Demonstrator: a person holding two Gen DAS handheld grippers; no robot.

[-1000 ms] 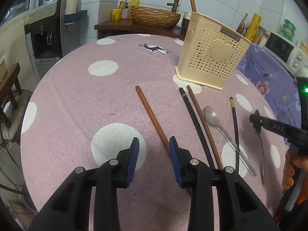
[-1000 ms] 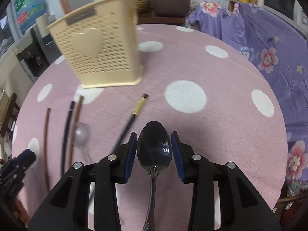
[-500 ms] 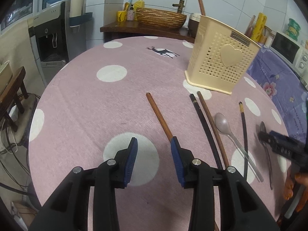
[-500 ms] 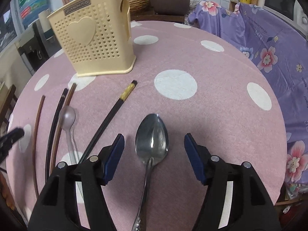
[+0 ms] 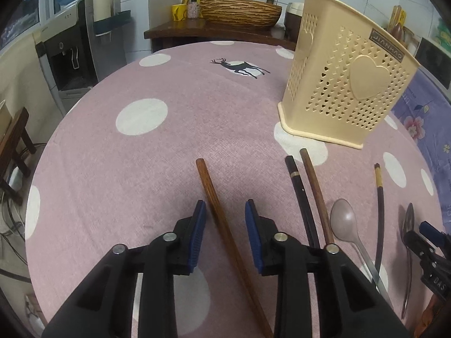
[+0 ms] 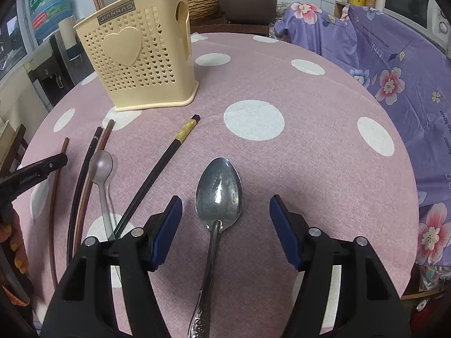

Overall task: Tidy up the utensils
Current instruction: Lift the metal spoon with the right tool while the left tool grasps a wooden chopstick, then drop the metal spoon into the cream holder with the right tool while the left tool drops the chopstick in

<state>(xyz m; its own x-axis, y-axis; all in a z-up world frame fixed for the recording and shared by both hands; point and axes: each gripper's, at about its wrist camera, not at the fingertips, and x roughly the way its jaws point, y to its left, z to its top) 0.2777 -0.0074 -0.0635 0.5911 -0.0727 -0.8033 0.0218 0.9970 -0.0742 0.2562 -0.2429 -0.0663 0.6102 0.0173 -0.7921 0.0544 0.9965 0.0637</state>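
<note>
Utensils on table (image 5: 174,152), both grippers low.
Left gripper (image 5: 225,219) fingers straddled a brown chopstick (image 5: 222,219), gapped; right gripper (image 6: 225,214) fingers wide around a metal spoon (image 6: 219,194).

Soft, even indoor light fills both my views, fairly bright and without hard shadows; only faint shade sits under my jaws. The metal spoon (image 6: 219,188) carries a mottled glare on its bowl. Fisheye bending curves the table (image 5: 169,146) rim, dark vignetting rounds the corners, and focus is sharp throughout.
</note>
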